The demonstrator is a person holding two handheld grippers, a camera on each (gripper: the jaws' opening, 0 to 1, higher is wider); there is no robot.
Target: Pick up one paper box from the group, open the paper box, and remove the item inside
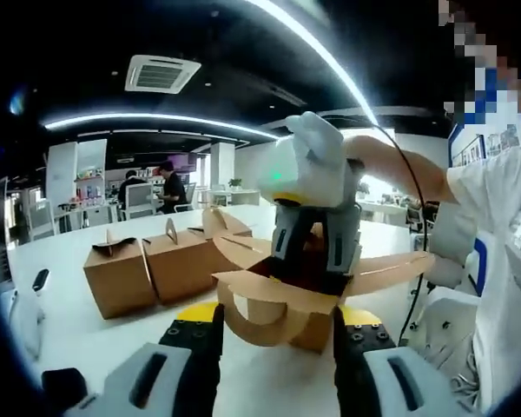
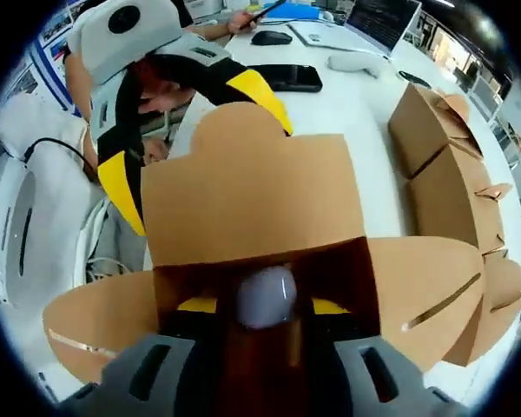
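Observation:
An open brown paper box (image 1: 282,300) stands on the white table, its flaps spread wide. My left gripper (image 1: 276,334) has its yellow-tipped jaws against both sides of the box's front handle flap (image 2: 243,187), shut on it. My right gripper (image 2: 262,306) reaches down into the box from above, and its body (image 1: 313,165) shows in the left gripper view. Inside lies a pale rounded item (image 2: 265,295) between the right jaws, with small gaps on each side. A brown part sits just below it.
Two closed brown boxes (image 1: 117,276) (image 1: 187,261) stand in a row left of the open one, also seen as closed boxes (image 2: 443,165). A phone (image 2: 286,78), a mouse (image 2: 269,37) and a laptop (image 2: 378,22) lie on the table. People sit at far desks.

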